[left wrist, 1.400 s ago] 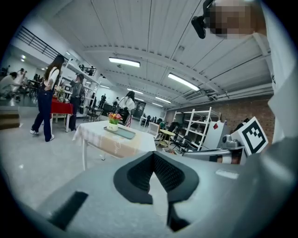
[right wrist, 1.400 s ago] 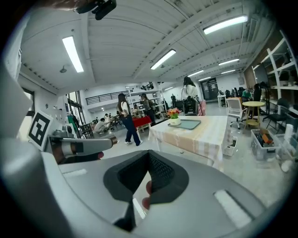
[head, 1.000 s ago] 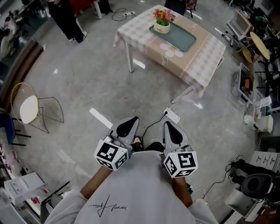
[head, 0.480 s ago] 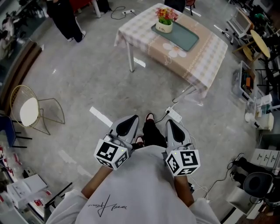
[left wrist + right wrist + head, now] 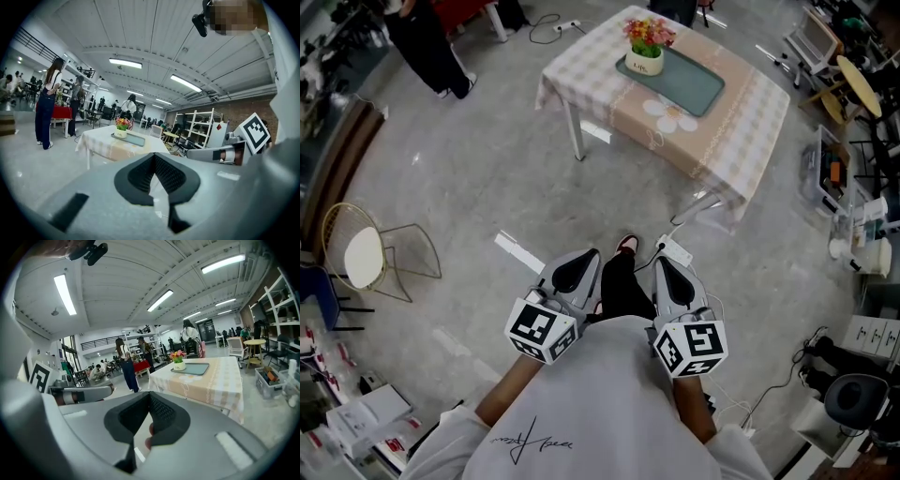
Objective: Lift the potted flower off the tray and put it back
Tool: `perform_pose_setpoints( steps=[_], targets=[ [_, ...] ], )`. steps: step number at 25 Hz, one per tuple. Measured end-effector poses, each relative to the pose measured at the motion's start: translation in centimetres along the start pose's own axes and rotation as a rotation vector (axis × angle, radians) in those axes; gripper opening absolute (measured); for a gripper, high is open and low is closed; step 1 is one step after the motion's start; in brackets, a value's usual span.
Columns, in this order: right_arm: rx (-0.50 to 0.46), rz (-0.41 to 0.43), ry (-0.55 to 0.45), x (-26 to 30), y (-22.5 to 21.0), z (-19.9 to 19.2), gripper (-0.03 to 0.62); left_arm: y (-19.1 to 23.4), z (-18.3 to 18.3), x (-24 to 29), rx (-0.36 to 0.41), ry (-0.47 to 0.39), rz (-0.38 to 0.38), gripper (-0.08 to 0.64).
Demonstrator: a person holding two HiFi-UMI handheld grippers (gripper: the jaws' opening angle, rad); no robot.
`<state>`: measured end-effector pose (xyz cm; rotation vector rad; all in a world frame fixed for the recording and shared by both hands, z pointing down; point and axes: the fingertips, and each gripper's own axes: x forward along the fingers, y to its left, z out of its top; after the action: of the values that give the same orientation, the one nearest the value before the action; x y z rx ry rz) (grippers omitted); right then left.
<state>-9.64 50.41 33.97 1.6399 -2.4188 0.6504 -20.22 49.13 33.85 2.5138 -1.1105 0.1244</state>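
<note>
Both my tongs are closed tight with nothing in them. The left tongs (image 5: 578, 258) and the right tongs (image 5: 664, 267) sit side by side in front of my chest, pointing forward and slightly down. In each gripper view the dark pads meet and only floor shows beyond them.

The potted flower (image 5: 645, 49) stands in a white pot on the tray (image 5: 692, 86), at the end of the tray farthest from me. The tray lies on the desk (image 5: 733, 141) with the checked cloth. I am well apart from it, with open floor between us, so I judge the step in hand to be the approach and no lift has begun.

To do this well, I should walk up square to the near long edge of the desk and stop close enough to reach without leaning. A white power strip (image 5: 674, 249) and its cable lie on the floor just ahead of my shoe, so I should step around them.

I should spread the tongs before they reach the pot, not right beside it. I think the white pot wall is the place to grip, low down and below the blooms, perhaps with one pair of tongs on each side. Then I should lift straight up so the pot clears the tray rim, keep it upright, and set it back down flat inside the rim.
</note>
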Motion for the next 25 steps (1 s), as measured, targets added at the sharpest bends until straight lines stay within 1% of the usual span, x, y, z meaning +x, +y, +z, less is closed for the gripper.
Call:
perform_pose_setpoints(
  steps=[11, 19, 25],
  targets=[
    [0.019, 0.007, 0.018, 8.0, -4.9, 4.0, 0.006, 5.0, 3.1, 8.4, 0.003, 0.045, 0.001, 0.005],
    [0.034, 0.023, 0.051, 12.4, -8.5, 6.1, 0.006, 7.3, 5.1, 13.8, 0.001, 0.065, 0.01, 0.003],
    [0.041, 0.032, 0.044, 14.2, -9.4, 7.4, 0.006, 8.1, 6.4, 15.6, 0.016, 0.076, 0.01, 0.003]
  ],
)
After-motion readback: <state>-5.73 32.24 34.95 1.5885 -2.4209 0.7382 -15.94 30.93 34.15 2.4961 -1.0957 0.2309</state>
